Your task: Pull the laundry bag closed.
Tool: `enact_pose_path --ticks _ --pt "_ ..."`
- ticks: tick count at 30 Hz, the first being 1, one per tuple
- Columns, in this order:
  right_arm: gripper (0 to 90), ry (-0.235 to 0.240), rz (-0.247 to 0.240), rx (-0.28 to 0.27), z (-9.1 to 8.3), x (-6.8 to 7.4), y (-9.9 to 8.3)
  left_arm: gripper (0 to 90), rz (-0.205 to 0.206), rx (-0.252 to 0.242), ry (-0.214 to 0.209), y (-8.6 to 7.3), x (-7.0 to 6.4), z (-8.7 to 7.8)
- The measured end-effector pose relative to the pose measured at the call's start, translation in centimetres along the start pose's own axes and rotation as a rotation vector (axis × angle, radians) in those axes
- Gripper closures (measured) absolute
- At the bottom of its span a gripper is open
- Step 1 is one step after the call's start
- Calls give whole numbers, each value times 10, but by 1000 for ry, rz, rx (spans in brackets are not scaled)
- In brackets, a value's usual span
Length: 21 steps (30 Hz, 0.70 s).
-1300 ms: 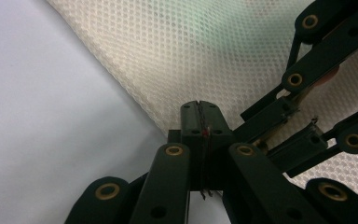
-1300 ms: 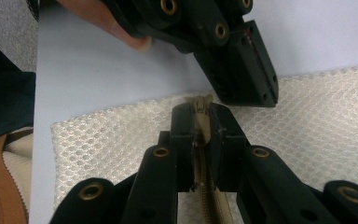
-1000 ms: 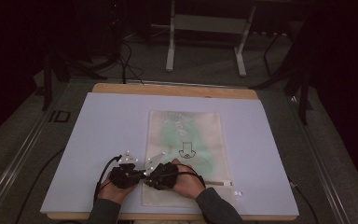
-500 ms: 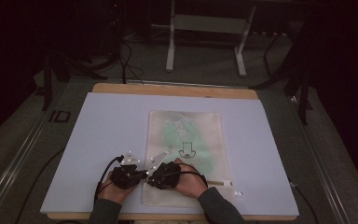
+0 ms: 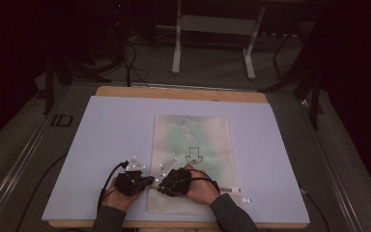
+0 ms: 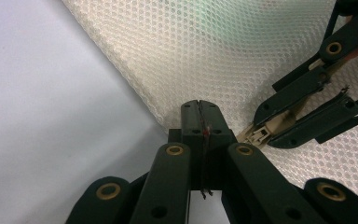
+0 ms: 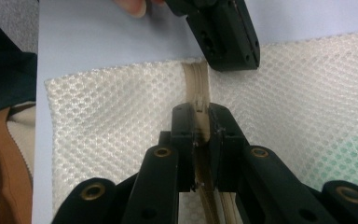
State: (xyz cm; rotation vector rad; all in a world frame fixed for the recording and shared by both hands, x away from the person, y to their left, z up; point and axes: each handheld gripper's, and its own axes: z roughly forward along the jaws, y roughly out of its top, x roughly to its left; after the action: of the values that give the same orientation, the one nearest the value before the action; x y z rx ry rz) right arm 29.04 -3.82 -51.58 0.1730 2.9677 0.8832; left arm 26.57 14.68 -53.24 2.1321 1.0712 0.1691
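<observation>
The right gripper has its jaws clamped on the beige zipper pull of the mesh bag. The left gripper pinches the bag's edge just beside that zipper (jaws fully closed). The bag lies flat near the desk's front edge.

Mesh bag: cream-white, fine honeycomb weave; a pale green tint shows through its middle; a black arrow mark is printed on it. Zipper across the bag: beige tape, beige pull. Mat under the bag: pale lavender-blue, plain. Table edge beyond the mat: light wood. Both grippers, left and right, beside the bag's zipper: black links, brass-coloured rivets. Sleeve: dark green.
</observation>
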Motion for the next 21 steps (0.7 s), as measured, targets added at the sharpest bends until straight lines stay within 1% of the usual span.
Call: enact_pose_path --ticks 3,5,6,8,10,12,14,16,19,21 --pt "822 0 -4 6 -1 0 -1 896 1 1 5 0 -1 0" --pt "822 5 2 3 -1 0 -2 896 4 1 8 0 -1 0" --pt "822 6 7 0 -1 -1 -3 896 -4 3 8 1 -2 0" --pt "822 6 7 -3 -1 -1 -3 894 -18 4 -23 1 0 -2" --pt "822 9 9 -5 -1 -1 -4 894 -32 -8 -44 0 -1 -6" --pt "822 10 9 -6 -1 -1 -4 894 -25 -14 -67 -1 -2 -10" --pt "822 12 9 -4 -1 -1 -4 894 -19 -7 -73 -2 -4 -10" --pt "822 9 7 -4 -1 -1 -3 893 -18 -8 -81 -2 -5 -8" --pt "822 9 8 -5 0 -1 -4 893 -2 -15 -99 -1 -6 -8" --pt "822 12 12 -4 -1 -2 -4 892 -9 -15 -102 -2 -5 -7"
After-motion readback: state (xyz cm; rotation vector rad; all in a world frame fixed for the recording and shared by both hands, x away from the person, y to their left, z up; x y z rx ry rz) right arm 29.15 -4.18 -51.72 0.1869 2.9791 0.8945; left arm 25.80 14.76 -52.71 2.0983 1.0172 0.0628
